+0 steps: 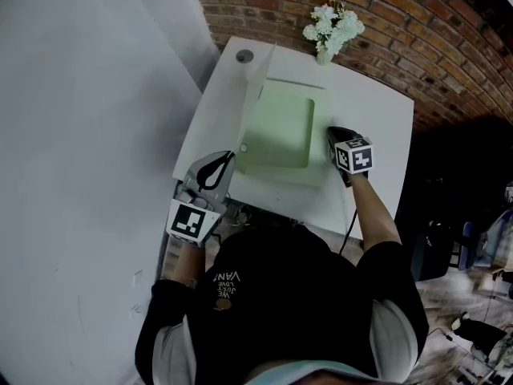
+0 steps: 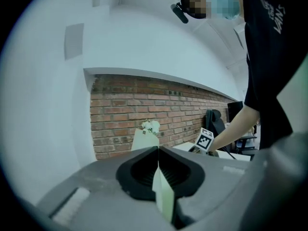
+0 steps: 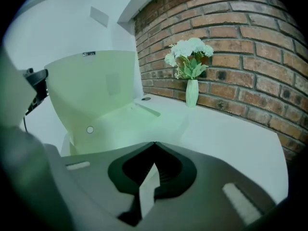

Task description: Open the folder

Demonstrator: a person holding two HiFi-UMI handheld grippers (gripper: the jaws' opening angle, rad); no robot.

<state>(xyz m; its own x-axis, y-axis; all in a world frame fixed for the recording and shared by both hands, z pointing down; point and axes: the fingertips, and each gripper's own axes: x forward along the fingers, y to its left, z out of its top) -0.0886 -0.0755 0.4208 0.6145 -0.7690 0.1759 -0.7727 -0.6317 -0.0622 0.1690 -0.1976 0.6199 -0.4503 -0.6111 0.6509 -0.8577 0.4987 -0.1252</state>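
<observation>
On the counter (image 1: 373,119) before me lies the pale green folder (image 1: 280,131). My left tongs (image 1: 230,157) are clenched on its cover's edge, holding it upright to open it. My right tongs (image 1: 330,135) pinch the opposite edge, I judge to pin the back down.

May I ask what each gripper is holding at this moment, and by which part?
Both hold the folder. The left gripper clamps the raised cover by its edge, and the right gripper clamps the bottom leaf by its right edge.
</observation>
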